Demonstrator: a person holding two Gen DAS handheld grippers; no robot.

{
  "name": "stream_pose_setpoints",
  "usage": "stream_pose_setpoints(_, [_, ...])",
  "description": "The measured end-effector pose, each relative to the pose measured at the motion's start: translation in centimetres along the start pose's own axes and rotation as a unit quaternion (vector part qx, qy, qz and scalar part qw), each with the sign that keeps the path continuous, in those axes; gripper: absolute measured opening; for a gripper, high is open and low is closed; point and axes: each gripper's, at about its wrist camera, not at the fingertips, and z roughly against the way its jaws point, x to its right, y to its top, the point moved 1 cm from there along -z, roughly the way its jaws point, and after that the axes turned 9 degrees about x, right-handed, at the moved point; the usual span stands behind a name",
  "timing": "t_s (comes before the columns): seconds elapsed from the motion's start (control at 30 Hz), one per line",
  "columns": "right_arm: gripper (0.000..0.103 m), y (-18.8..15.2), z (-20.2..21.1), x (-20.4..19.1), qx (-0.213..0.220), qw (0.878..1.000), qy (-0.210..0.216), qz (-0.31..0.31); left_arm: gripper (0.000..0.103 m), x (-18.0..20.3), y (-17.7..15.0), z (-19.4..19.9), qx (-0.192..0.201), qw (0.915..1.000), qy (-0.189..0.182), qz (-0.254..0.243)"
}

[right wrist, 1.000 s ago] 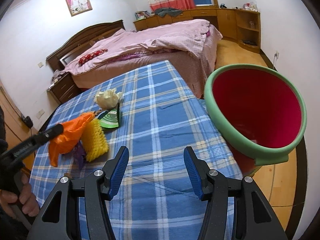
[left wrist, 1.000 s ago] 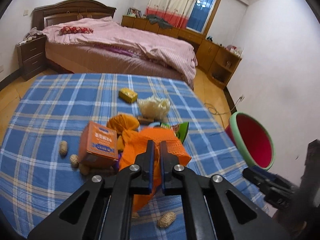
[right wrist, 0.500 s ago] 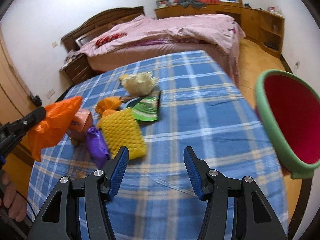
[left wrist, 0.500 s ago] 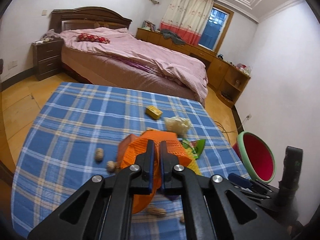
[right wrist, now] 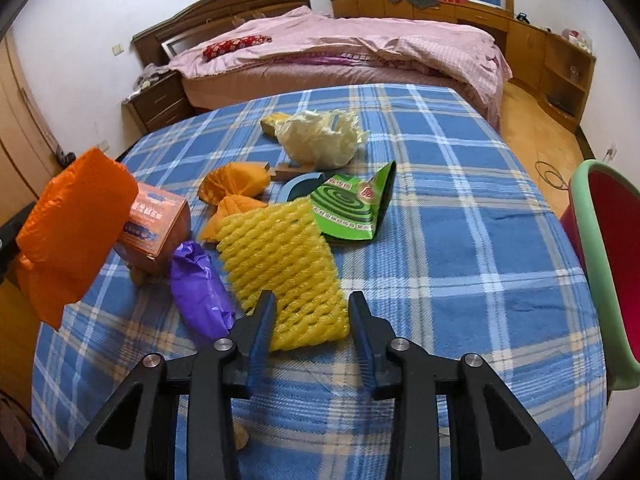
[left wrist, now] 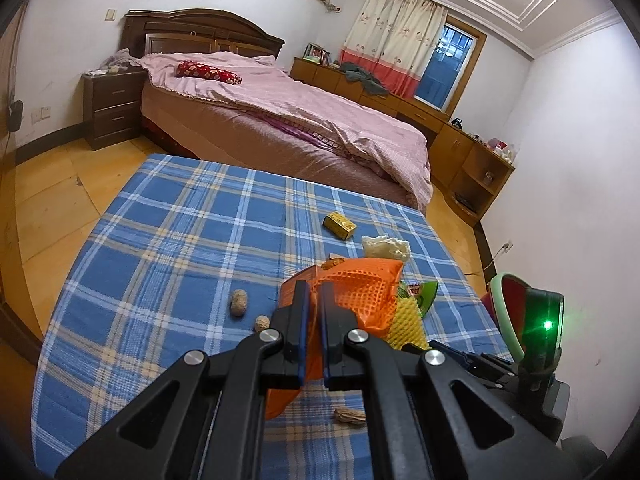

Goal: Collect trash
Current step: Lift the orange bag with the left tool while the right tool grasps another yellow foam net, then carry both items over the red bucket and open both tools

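My left gripper (left wrist: 314,292) is shut on an orange foam net (left wrist: 360,292) and holds it above the blue plaid table; the net also shows at the left of the right wrist view (right wrist: 76,224). My right gripper (right wrist: 312,300) is open, its fingers on either side of the near end of a yellow foam net (right wrist: 280,264) lying on the cloth. A red bin with a green rim (right wrist: 604,264) stands past the table's right edge. It also shows in the left wrist view (left wrist: 512,312).
On the table lie a purple wrapper (right wrist: 200,292), an orange box (right wrist: 156,224), a green mosquito-coil packet (right wrist: 352,208), a crumpled cream bag (right wrist: 320,140), a yellow box (left wrist: 339,225) and peanuts (left wrist: 238,302). A bed (left wrist: 288,116) stands beyond.
My left gripper has lifted and drawn back with the orange net. My right gripper has swung left from the bin and moved down to straddle the yellow net.
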Motion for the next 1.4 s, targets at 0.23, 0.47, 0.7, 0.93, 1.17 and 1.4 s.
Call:
stream_pose_setpoints(0.23, [0.02,0.0,0.4,-0.1,0.012,1.0,-0.003,0.008,0.004,0.1,-0.1,0.1,-0.001,1.0,-0.001,-0.002])
stream_pose_setpoints(0.47, [0.006,0.3,2.9,0.2,0.052,0.999,-0.006,0.012,0.003,1.3,0.0,0.2,0.003,0.9999,-0.009,-0.01])
stream_pose_setpoints(0.7, [0.006,0.9,6.3,1.5,0.094,0.995,-0.033,0.01,0.003,3.4,0.3,0.3,0.006,0.9994,-0.024,-0.023])
stream_pose_setpoints(0.93, [0.006,1.1,9.0,4.0,0.122,0.99,-0.074,-0.001,0.003,6.2,0.6,0.5,0.01,0.9981,-0.047,-0.04])
stream_pose_setpoints(1.17, [0.006,0.7,11.0,7.2,0.136,0.985,-0.103,-0.028,0.003,9.1,0.4,0.5,0.007,0.9958,-0.068,-0.06])
stream_pose_setpoints(1.4, [0.006,0.2,13.0,10.4,0.149,0.978,-0.135,-0.05,0.003,12.5,0.2,-0.6,-0.007,0.9928,-0.094,-0.074])
